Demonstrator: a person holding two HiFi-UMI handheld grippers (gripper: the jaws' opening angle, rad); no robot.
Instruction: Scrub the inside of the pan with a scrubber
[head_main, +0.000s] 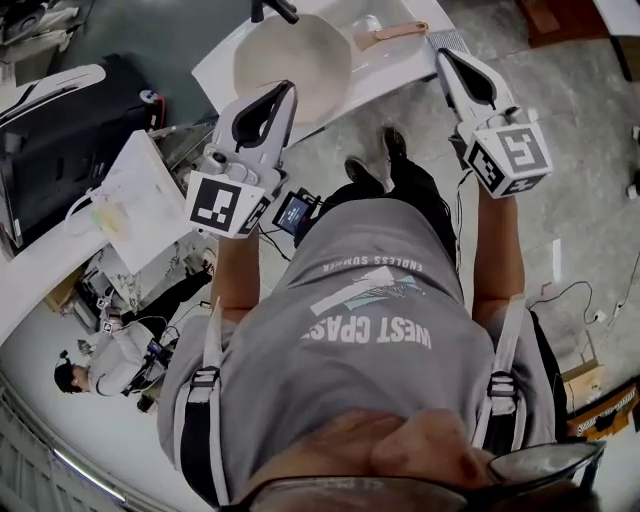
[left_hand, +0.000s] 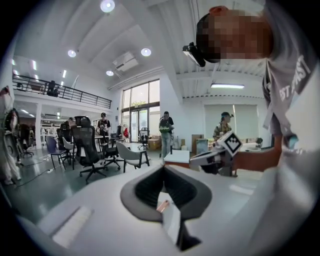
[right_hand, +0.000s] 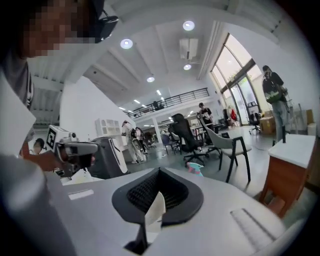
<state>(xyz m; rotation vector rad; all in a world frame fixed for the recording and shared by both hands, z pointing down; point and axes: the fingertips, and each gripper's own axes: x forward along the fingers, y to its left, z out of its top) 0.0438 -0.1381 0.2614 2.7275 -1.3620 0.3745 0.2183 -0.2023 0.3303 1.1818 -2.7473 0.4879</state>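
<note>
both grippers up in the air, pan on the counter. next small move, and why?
Probably tip the right gripper down toward the pan and look for the scrubber. It and the left gripper both have their jaws together and empty, and both gripper views look out across the room, not at the counter. I can't make out a scrubber in any view.

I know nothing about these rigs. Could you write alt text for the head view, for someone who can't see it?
Seen from above, a person holds up two shut, empty grippers, the left gripper and the right gripper. A pale pan lies on a white counter beyond them. No scrubber is visible.
</note>
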